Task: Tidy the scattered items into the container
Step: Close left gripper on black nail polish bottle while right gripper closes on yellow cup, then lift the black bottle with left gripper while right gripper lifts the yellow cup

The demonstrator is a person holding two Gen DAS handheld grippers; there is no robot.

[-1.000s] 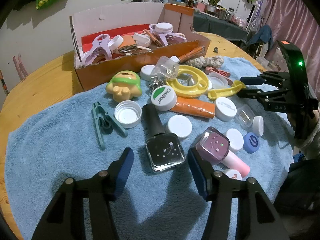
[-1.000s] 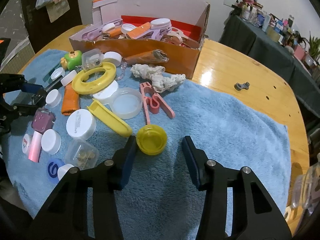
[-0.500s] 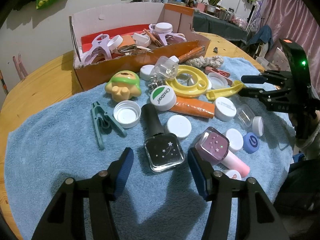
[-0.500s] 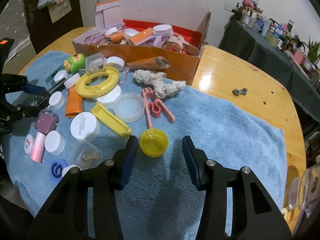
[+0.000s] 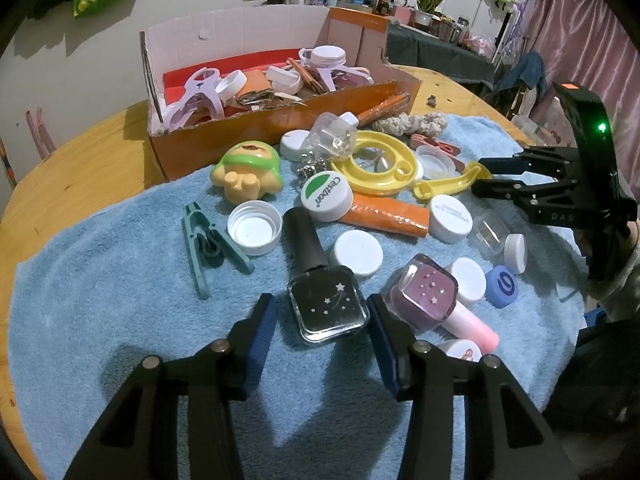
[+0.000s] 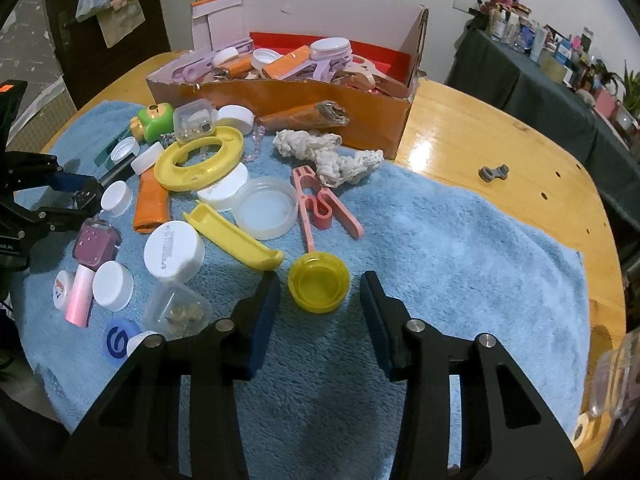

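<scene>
Two grippers work over a blue towel point(image 6: 460, 240) on a wooden table point(image 6: 480, 136). The left gripper point(image 5: 322, 320) is closing around one black polish bottle point(image 5: 324, 296), which lies between its pads with a gap showing on each side, so it is not pinched yet. The right gripper point(image 6: 320, 300) is closing around one yellow cap point(image 6: 319, 282); the cap sits between the pads, again with space either side.

One orange cardboard box point(image 6: 280, 98) stands at the far edge of the towel, already holding lilac clips, lids and orange pieces.

Loose on the towel:
- two polish bottles: the black one and a purple bottle point(image 5: 426, 294) with a pink cap, just right of the left gripper
- one yellow ring point(image 6: 200, 158) and one yellow trough point(image 6: 236, 238)
- one green-and-yellow toy point(image 5: 248, 172)
- one teal peg point(image 5: 206, 242) and one pink peg point(image 6: 320, 204)
- one orange sleeve point(image 5: 386, 216)
- one white rope bundle point(image 6: 326, 154)
- two clear boxes point(image 6: 194, 120), one by the ring and one near the right gripper
- one blue cap point(image 5: 502, 286)
- one green-labelled lid point(image 5: 326, 196)
- several plain white lids; their exact count I cannot tell.

One small grey part point(image 6: 494, 172) lies on the bare table, well apart from the towel.
</scene>
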